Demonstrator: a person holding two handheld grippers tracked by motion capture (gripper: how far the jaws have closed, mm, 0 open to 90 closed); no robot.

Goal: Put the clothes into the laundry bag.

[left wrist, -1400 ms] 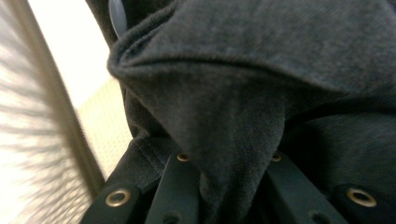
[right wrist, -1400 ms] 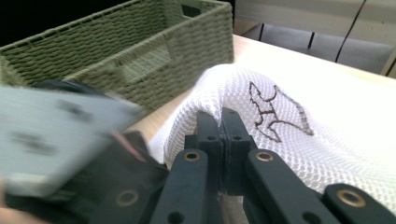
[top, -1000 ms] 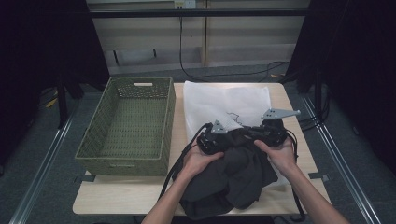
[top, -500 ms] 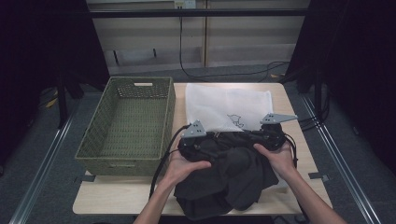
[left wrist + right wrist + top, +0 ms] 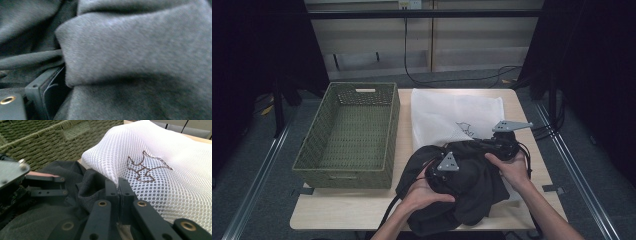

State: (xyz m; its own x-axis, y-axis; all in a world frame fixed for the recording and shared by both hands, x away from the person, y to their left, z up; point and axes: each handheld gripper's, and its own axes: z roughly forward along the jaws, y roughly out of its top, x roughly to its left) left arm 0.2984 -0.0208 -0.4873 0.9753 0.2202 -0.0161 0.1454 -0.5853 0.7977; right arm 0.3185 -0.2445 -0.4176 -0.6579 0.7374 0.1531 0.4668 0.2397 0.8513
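Observation:
A dark grey garment (image 5: 474,187) lies bunched at the table's front, overlapping the near edge of a white mesh bag (image 5: 447,112). My left gripper (image 5: 451,172) is pushed into the top of the garment. In the left gripper view a thick fold of the garment (image 5: 137,50) is pressed against one black jaw at the lower left and hides the other. My right gripper (image 5: 499,145) sits at the garment's right. Its jaws are shut (image 5: 119,186) on the near edge of the mesh bag (image 5: 162,170), beside the embroidered outline on it.
A green woven basket (image 5: 394,125) stands on the left half of the wooden table (image 5: 347,207), its wall (image 5: 37,142) close behind the garment. The left gripper's black linkage (image 5: 47,186) shows nearby in the right gripper view. Cables trail off the front edge.
My left gripper has swung from the garment's left edge rightward and toward the person, bunching the cloth into a heap. The right gripper has shifted slightly toward the person with the bag's edge.

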